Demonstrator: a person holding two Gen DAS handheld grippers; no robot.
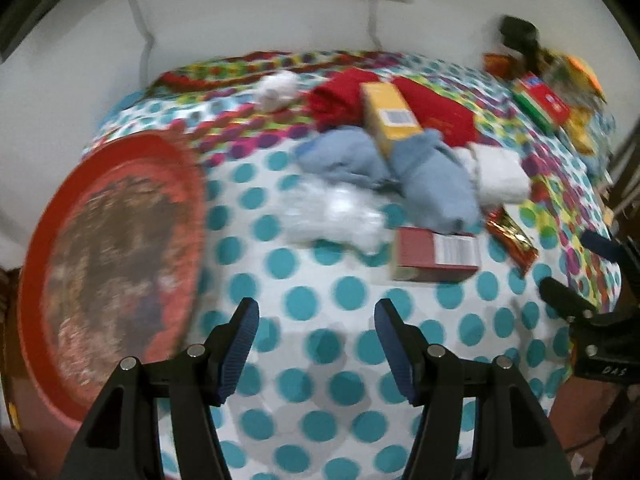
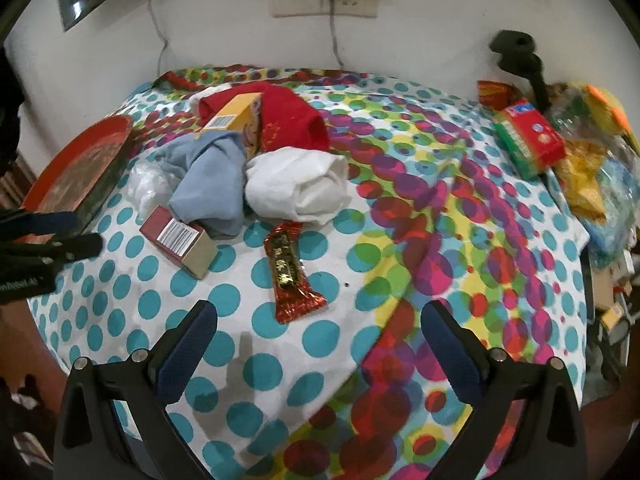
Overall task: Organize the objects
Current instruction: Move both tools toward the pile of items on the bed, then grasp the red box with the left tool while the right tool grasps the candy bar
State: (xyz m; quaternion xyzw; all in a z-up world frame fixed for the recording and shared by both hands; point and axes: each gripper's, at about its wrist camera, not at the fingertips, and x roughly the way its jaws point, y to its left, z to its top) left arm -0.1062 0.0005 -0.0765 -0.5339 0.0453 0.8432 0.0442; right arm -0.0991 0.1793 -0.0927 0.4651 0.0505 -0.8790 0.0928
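Observation:
A pile lies mid-table: a yellow box [image 1: 390,116] [image 2: 236,114] on red cloth [image 1: 436,114] [image 2: 292,124], blue cloth [image 1: 432,176] [image 2: 208,176], white cloth [image 1: 500,174] [image 2: 298,188], and clear plastic [image 1: 332,212] [image 2: 146,186]. A dark red box [image 1: 436,256] [image 2: 178,242] and a red-gold snack wrapper [image 1: 512,236] [image 2: 290,272] lie nearer. My left gripper [image 1: 316,312] is open and empty above the dotted cloth. My right gripper [image 2: 320,316] is open and empty just short of the wrapper; it also shows in the left wrist view [image 1: 576,268].
A round red tray [image 1: 116,256] [image 2: 80,168] sits at the table's left edge. A red-green box [image 2: 528,138] [image 1: 540,102], snack bags [image 2: 588,176] and a black clamp [image 2: 516,56] crowd the far right. A wall with sockets [image 2: 324,0] stands behind.

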